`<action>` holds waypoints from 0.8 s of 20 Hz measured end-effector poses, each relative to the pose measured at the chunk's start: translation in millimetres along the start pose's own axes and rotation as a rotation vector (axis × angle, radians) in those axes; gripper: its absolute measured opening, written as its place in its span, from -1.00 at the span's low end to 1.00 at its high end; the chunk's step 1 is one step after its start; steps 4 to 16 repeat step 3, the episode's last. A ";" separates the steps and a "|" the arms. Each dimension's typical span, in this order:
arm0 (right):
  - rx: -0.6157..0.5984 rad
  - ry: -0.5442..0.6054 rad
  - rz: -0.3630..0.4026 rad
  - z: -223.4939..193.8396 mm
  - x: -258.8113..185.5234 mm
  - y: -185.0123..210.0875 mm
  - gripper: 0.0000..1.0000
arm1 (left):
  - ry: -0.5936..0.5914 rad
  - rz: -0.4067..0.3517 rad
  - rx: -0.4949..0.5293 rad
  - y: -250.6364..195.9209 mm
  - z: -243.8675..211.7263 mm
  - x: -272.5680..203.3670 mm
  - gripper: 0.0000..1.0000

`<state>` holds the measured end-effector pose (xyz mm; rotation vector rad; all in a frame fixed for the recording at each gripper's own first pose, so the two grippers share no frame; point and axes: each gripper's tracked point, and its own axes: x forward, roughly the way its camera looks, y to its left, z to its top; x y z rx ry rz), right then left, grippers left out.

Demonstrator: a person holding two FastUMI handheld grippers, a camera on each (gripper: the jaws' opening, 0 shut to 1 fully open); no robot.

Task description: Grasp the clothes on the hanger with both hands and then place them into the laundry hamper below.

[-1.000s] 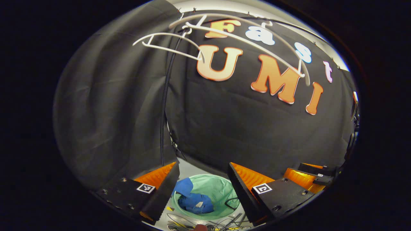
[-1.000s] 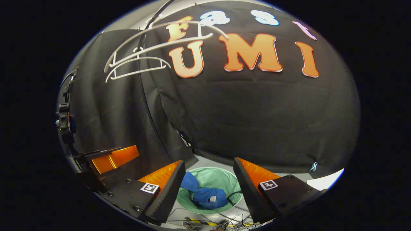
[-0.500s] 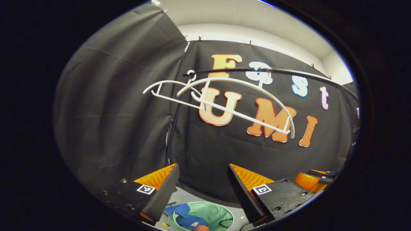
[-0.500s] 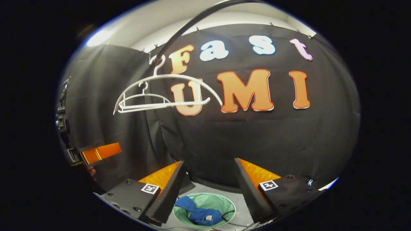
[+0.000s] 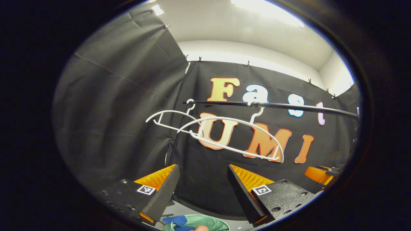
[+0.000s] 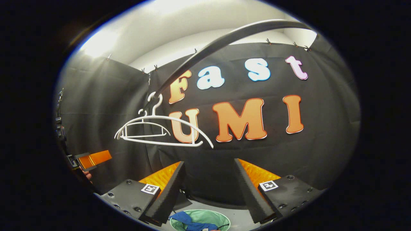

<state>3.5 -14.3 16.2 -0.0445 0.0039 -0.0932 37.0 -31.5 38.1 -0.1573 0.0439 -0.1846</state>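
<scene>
Blue clothes (image 6: 188, 221) lay bunched in the green laundry hamper (image 6: 210, 216) at the bottom centre of the right gripper view. Both the left gripper (image 5: 199, 189) and right gripper (image 6: 208, 189) were spread wide with nothing between their fingers. Two bare white hangers (image 5: 231, 134) hung mid-frame from a black rail (image 5: 289, 106).

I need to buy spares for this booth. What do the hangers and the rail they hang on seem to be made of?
The hangers look like white moulded plastic: smooth, matte, thin curved bars, bare of clothes. The rail seems to be a dark metal tube, slim and straight with a faint sheen, though painted plastic can't be ruled out.
</scene>
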 end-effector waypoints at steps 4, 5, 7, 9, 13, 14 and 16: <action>0.012 -0.009 0.012 9.0 -14.8 -11.2 0.77 | -0.017 -0.008 0.020 -5.2 6.8 -2.8 0.82; 0.012 -0.009 0.012 9.0 -14.8 -11.2 0.77 | -0.017 -0.008 0.020 -5.2 6.8 -2.8 0.82; 0.012 -0.009 0.012 9.0 -14.8 -11.2 0.77 | -0.017 -0.008 0.020 -5.2 6.8 -2.8 0.82; 0.012 -0.009 0.012 9.0 -14.8 -11.2 0.77 | -0.017 -0.008 0.020 -5.2 6.8 -2.8 0.82; 0.012 -0.009 0.012 9.0 -14.8 -11.2 0.77 | -0.017 -0.008 0.020 -5.2 6.8 -2.8 0.82; 0.012 -0.009 0.012 9.0 -14.8 -11.2 0.77 | -0.017 -0.008 0.020 -5.2 6.8 -2.8 0.82; 0.012 -0.009 0.012 9.0 -14.8 -11.2 0.77 | -0.017 -0.008 0.020 -5.2 6.8 -2.8 0.82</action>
